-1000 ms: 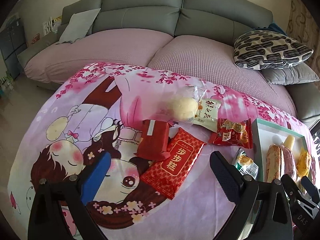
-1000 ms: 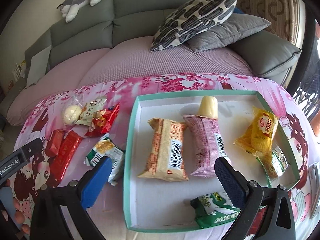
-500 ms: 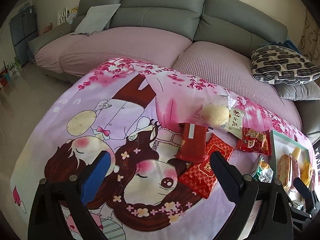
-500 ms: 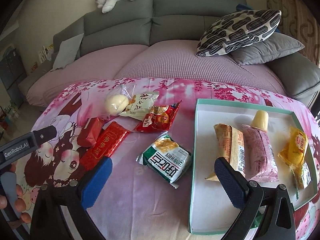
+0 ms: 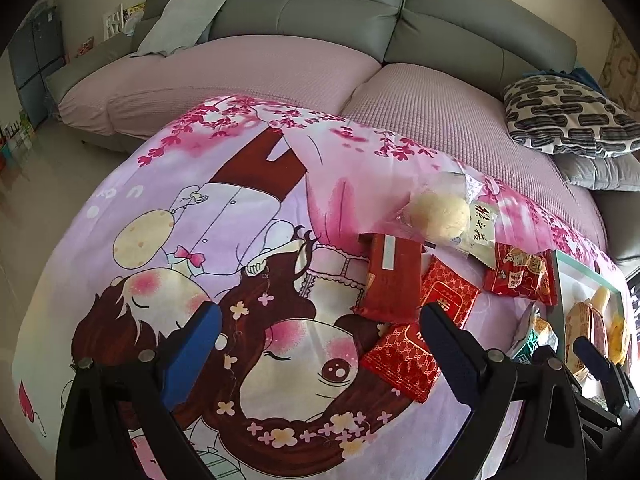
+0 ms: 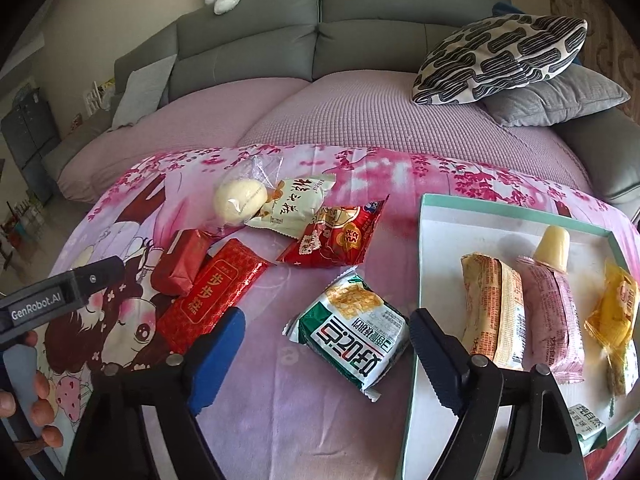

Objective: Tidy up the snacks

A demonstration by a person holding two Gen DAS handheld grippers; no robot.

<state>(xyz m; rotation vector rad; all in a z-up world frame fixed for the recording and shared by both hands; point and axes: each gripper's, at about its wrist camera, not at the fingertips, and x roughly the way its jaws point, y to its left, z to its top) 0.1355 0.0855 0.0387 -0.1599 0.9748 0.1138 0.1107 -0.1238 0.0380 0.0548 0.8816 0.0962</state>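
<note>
Loose snacks lie on the pink cartoon cloth: a green-white pack, a red crinkled pack, a long red-gold bar, a dark red pack, a cream pack and a bagged bun. The white tray with a green rim holds several wrapped snacks. My right gripper is open, just in front of the green-white pack. My left gripper is open and empty over the cloth, left of the red bar and dark red pack.
A grey sofa with pink seat covers runs behind the table. A patterned cushion and a grey cushion lie at the right. The left gripper's body and the hand holding it show at the far left.
Both grippers have swung left. The right view moved off the tray and now centres on the green-white pack. The left view moved over the cartoon cloth. Nothing was grasped.
</note>
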